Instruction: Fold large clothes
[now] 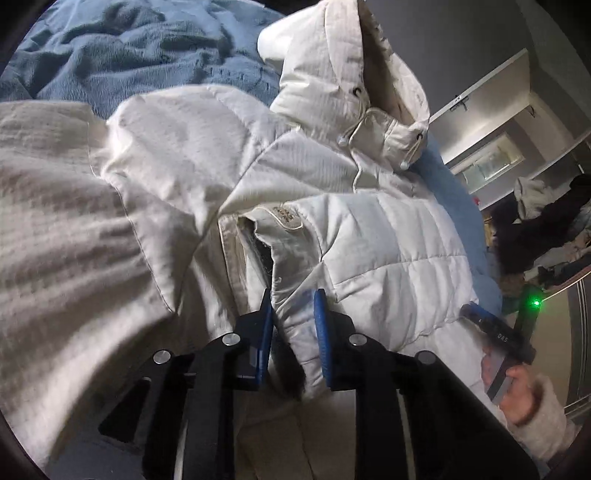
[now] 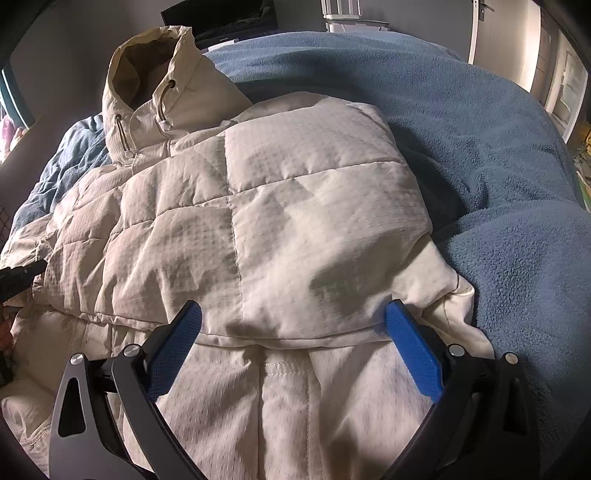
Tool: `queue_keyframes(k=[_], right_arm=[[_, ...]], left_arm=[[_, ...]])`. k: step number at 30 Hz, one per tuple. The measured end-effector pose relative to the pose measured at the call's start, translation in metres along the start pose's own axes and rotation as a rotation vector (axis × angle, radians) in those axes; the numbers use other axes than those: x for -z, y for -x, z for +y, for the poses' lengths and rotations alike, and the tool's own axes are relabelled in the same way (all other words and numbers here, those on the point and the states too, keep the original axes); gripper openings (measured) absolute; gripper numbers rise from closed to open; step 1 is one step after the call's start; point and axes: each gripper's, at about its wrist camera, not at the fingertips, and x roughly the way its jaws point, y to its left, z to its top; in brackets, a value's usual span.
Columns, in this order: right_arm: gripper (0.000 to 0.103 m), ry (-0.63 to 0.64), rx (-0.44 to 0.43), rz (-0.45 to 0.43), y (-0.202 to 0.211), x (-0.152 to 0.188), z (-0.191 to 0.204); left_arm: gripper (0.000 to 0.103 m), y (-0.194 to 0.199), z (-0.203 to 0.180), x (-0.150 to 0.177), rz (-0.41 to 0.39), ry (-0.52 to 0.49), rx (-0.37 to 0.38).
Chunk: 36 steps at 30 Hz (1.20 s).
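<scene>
A white quilted hooded jacket (image 1: 369,240) lies spread on a blue fleece blanket (image 1: 147,48). Its hood (image 1: 332,55) points away from me. In the left wrist view my left gripper (image 1: 293,310) has its blue pads (image 1: 321,325) closed on a loose edge of the jacket's front near the open zip. In the right wrist view the same jacket (image 2: 277,221) fills the middle. My right gripper (image 2: 295,325) stands wide open over its folded lower edge, one blue pad (image 2: 410,339) at each side and fabric lying between them without being pinched.
A pale waffle-textured cloth (image 1: 55,221) lies left of the jacket. A person's hand and sleeve (image 1: 528,395) hold the other gripper's body at the right. Beyond the bed are a heap of clothes (image 1: 535,206), grey walls and a door (image 2: 484,29).
</scene>
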Motion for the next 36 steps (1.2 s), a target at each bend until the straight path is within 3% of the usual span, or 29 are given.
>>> queue_keyframes(k=[5, 7, 9, 13, 16, 19, 22, 25, 28, 29, 30, 32, 36], right_arm=[[0.096, 0.004, 0.003, 0.001, 0.0, 0.0, 0.0], [0.096, 0.001, 0.001, 0.0, 0.0, 0.0, 0.0], [0.096, -0.002, -0.005, -0.005, 0.002, 0.0, 0.0], [0.095, -0.023, -0.03, -0.036, 0.013, 0.001, -0.005], [0.095, -0.043, -0.067, -0.054, 0.02, 0.0, -0.008], [0.096, -0.033, -0.024, 0.009, 0.005, -0.001, -0.007], [0.096, 0.032, 0.054, 0.075, -0.014, -0.002, 0.002], [0.096, 0.064, 0.093, 0.089, -0.019, -0.001, 0.008], [0.096, 0.039, 0.061, 0.05, -0.009, 0.0, 0.004], [0.096, 0.026, 0.047, 0.026, -0.002, 0.0, 0.002], [0.096, 0.015, 0.035, 0.006, 0.004, 0.002, 0.002], [0.096, 0.003, 0.013, -0.036, 0.015, 0.003, 0.0], [0.096, 0.034, 0.017, -0.148, 0.042, 0.002, 0.006]], left_arm=[[0.02, -0.009, -0.008, 0.003, 0.01, -0.042, -0.092], [0.012, 0.0, -0.018, 0.006, -0.019, -0.073, -0.147], [0.006, 0.011, -0.028, 0.008, -0.047, -0.086, -0.15], [0.005, 0.041, -0.046, 0.018, -0.083, -0.133, -0.186], [0.005, 0.049, -0.037, 0.023, -0.068, -0.099, -0.21], [0.006, 0.032, -0.02, 0.021, -0.015, -0.025, -0.225], [0.007, 0.017, -0.019, 0.02, 0.021, -0.042, -0.276], [0.008, 0.01, -0.024, 0.021, 0.033, -0.074, -0.315], [0.021, 0.019, -0.03, 0.023, 0.001, -0.093, -0.326], [0.043, 0.022, -0.032, 0.024, -0.016, -0.097, -0.336], [0.055, 0.028, -0.036, 0.025, -0.042, -0.11, -0.333], [0.057, 0.037, -0.045, 0.026, -0.082, -0.128, -0.333], [0.073, 0.053, -0.065, 0.03, -0.148, -0.172, -0.379]])
